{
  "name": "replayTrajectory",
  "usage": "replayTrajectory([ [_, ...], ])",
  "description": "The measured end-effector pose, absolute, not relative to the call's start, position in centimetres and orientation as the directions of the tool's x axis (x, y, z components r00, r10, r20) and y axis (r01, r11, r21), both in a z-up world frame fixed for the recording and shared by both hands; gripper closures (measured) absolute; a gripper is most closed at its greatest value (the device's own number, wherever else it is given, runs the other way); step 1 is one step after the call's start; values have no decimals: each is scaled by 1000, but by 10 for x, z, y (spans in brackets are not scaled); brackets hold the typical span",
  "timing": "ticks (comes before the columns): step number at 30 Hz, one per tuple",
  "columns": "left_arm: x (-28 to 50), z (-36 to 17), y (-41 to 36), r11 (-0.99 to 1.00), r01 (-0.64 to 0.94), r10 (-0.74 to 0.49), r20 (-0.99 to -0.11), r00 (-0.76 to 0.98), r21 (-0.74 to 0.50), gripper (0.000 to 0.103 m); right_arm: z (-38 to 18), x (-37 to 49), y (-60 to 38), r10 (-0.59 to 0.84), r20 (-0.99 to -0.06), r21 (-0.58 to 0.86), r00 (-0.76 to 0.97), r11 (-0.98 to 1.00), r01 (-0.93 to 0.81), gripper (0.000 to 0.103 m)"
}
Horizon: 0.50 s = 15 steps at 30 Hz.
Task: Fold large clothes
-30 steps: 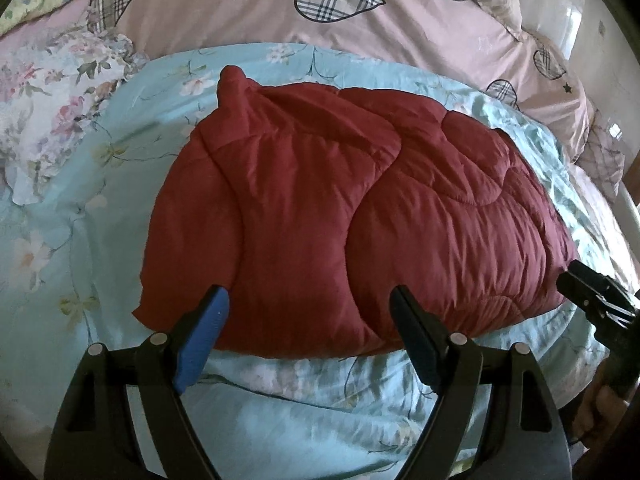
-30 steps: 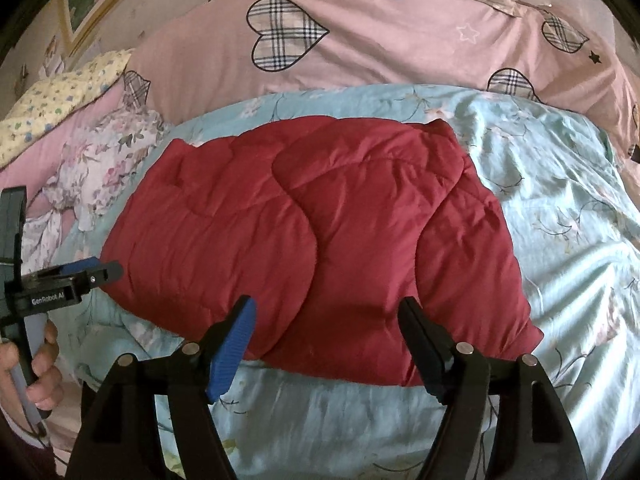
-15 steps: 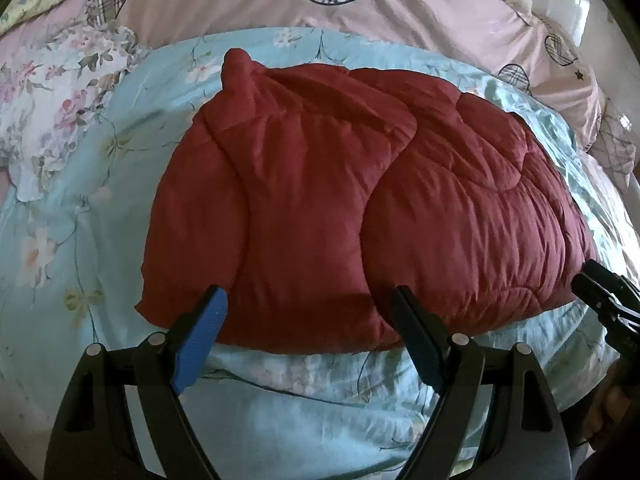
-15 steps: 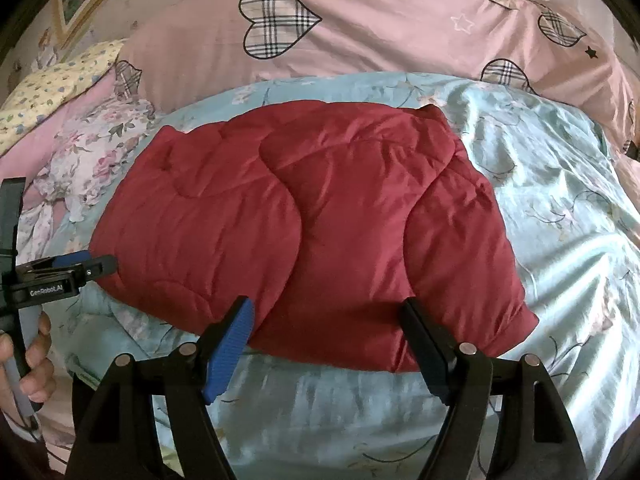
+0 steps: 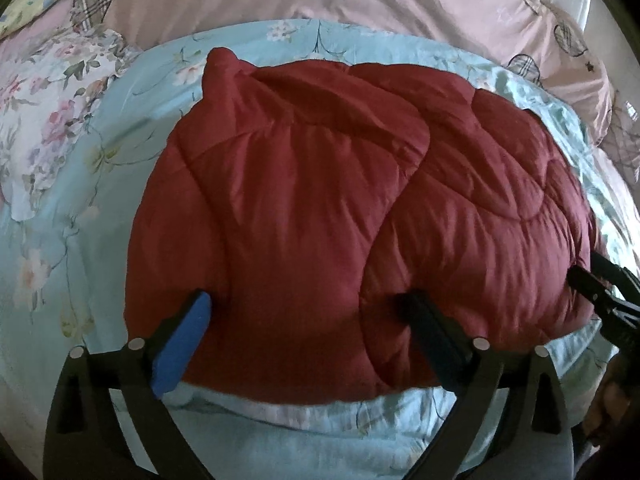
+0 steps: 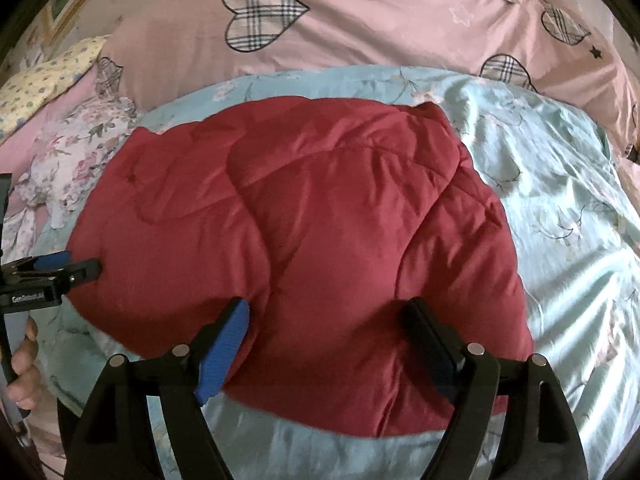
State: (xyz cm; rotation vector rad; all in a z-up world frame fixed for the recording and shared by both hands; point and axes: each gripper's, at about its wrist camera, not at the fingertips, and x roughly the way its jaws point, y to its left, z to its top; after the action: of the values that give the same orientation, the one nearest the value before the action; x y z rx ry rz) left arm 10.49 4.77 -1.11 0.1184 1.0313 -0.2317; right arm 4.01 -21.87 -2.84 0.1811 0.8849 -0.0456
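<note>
A dark red quilted padded garment lies folded in a thick bundle on a light blue floral bedsheet. It also shows in the right wrist view. My left gripper is open, its fingers over the garment's near edge, left of centre. My right gripper is open, its fingers over the near edge toward the garment's right end. The right gripper shows at the right edge of the left wrist view. The left gripper shows at the left edge of the right wrist view.
A pink duvet with plaid hearts lies across the back of the bed. A floral pillow lies at the left and a yellow floral pillow behind it. The blue sheet extends to the right of the garment.
Both grippers have moved forward and down toward the garment. Their fingers now overlap its near edge, where before they hung short of it. Both stay open.
</note>
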Motion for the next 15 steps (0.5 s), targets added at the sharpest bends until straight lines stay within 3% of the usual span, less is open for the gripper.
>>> replayTrajectory([
  [15,137,-25,32,964,260,-93,-860,502,48,0,-44,65,-241,33,-768,167,640,974,151,15],
])
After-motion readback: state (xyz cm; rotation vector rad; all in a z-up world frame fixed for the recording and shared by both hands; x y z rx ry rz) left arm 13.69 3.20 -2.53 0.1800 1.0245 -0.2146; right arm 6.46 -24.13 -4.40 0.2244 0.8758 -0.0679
